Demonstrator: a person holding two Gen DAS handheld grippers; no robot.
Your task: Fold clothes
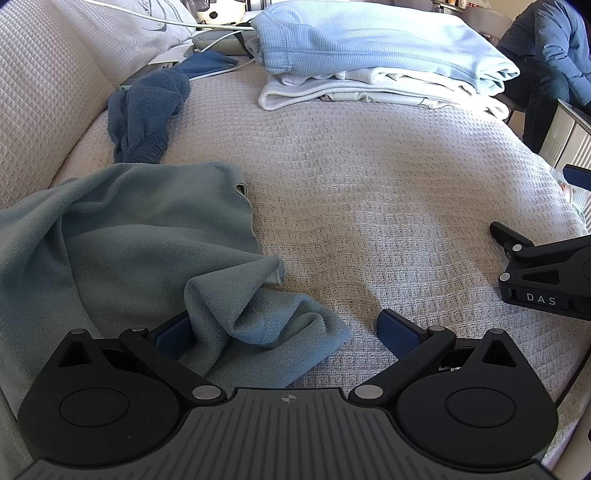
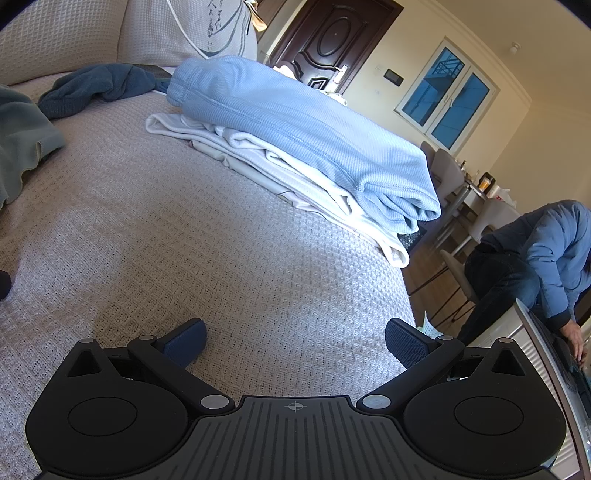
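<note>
A crumpled grey-green fleece garment (image 1: 140, 236) lies on the bed's left side; its edge also shows in the right wrist view (image 2: 22, 136). My left gripper (image 1: 288, 332) is open, with a fold of the fleece lying between its blue pads and covering part of the left pad. My right gripper (image 2: 295, 341) is open and empty above the bare bedspread; it also shows at the right edge of the left wrist view (image 1: 546, 269). A dark blue garment (image 1: 147, 110) lies bunched at the far left. A folded stack, light blue garment (image 2: 303, 129) on white ones, sits at the far side.
The bed has a beige waffle bedspread (image 1: 369, 184). Pillows (image 1: 48, 66) and a white cable (image 1: 155, 18) lie at the head. A person in a blue jacket (image 2: 546, 251) sits right of the bed near chairs and a table. The bed's right edge drops to the floor.
</note>
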